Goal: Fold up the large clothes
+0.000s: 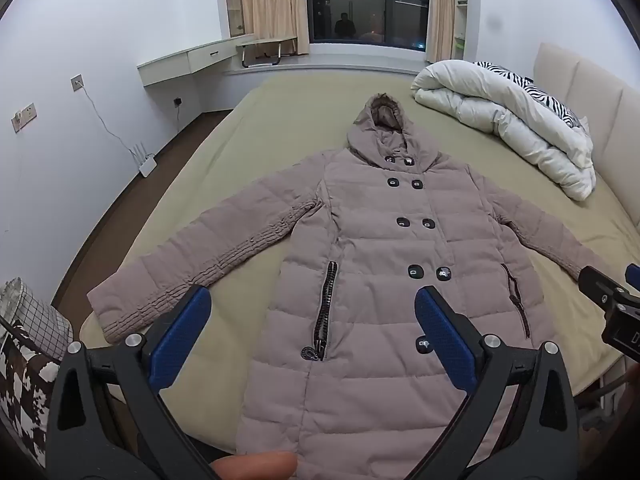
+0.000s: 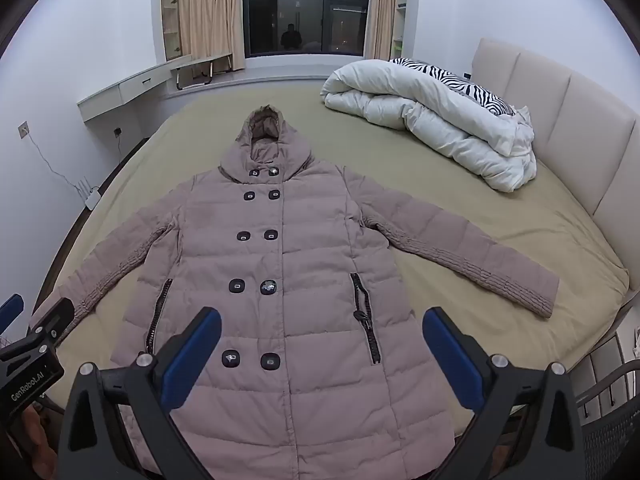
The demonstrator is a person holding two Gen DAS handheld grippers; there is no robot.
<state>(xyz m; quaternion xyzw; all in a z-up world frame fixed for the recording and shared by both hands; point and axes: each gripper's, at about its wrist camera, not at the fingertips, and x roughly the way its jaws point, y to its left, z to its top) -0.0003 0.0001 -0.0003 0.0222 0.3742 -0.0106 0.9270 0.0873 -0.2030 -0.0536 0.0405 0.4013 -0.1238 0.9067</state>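
A long mauve hooded down coat [image 1: 384, 248] [image 2: 288, 264] lies face up and spread flat on the bed, hood toward the window, both sleeves stretched outward, with two columns of dark buttons. My left gripper [image 1: 312, 300] hovers above the coat's lower left part, blue pads wide apart, nothing between them. My right gripper [image 2: 322, 320] hangs over the lower right part, also open and empty. Each gripper's edge shows in the other's view: the right gripper [image 1: 616, 308] at the right edge, the left gripper [image 2: 32, 344] at the left edge. The hem is hidden below the grippers.
The bed [image 1: 224, 184] has an olive sheet. A rolled white duvet [image 1: 504, 120] [image 2: 432, 120] with a zebra-print pillow lies near the padded headboard [image 2: 568, 120]. A checked basket [image 1: 28, 320] stands at the bed's left, a router [image 1: 146, 164] and cables by the wall, a mesh chair [image 2: 612, 420] at right.
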